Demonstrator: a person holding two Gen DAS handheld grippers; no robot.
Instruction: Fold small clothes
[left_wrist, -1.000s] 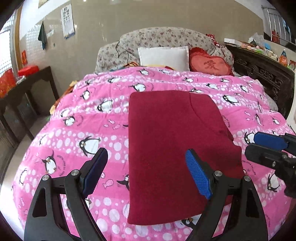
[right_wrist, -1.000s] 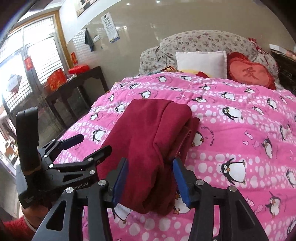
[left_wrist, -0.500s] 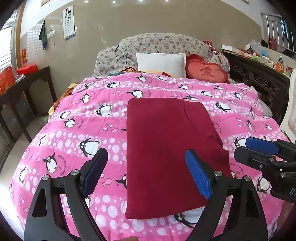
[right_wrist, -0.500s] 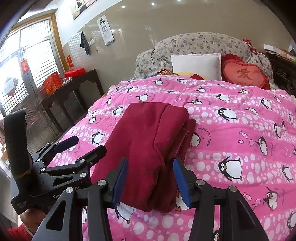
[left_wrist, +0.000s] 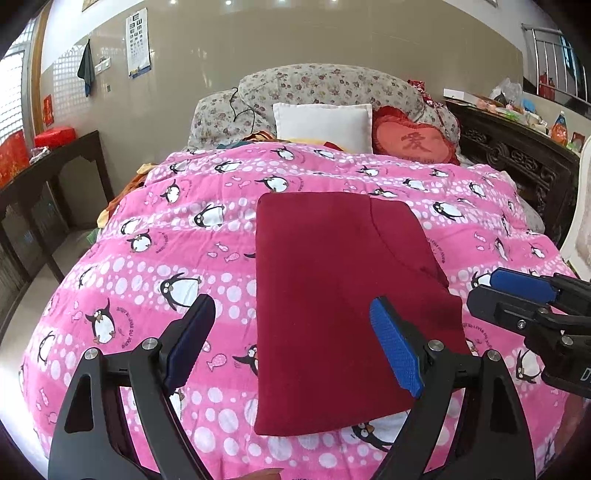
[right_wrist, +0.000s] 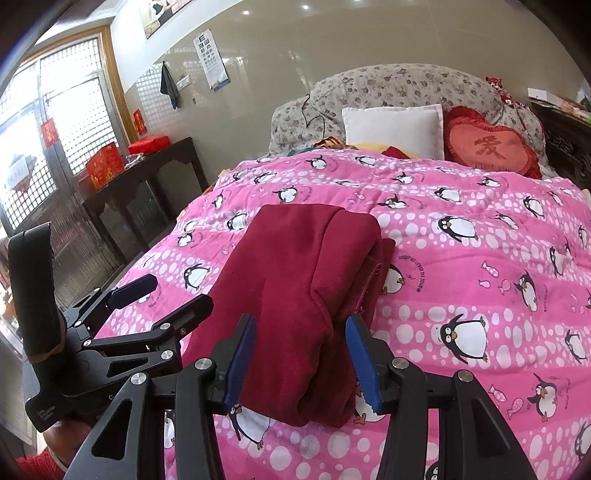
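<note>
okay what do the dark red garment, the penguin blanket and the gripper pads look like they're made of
Dark red garment: probably fleece or soft knit; matte, slightly fuzzy, with thick rounded folds.
Penguin blanket: looks like plush printed fabric, perhaps quilted; soft sheen, puffy ridges.
Gripper pads: likely blue rubber or textured plastic; a fine ridged grid shows, mounted on black rigid arms.

Bed (left_wrist: 221, 229), penguin quilt, folded maroon garment (left_wrist: 332, 295)
</note>
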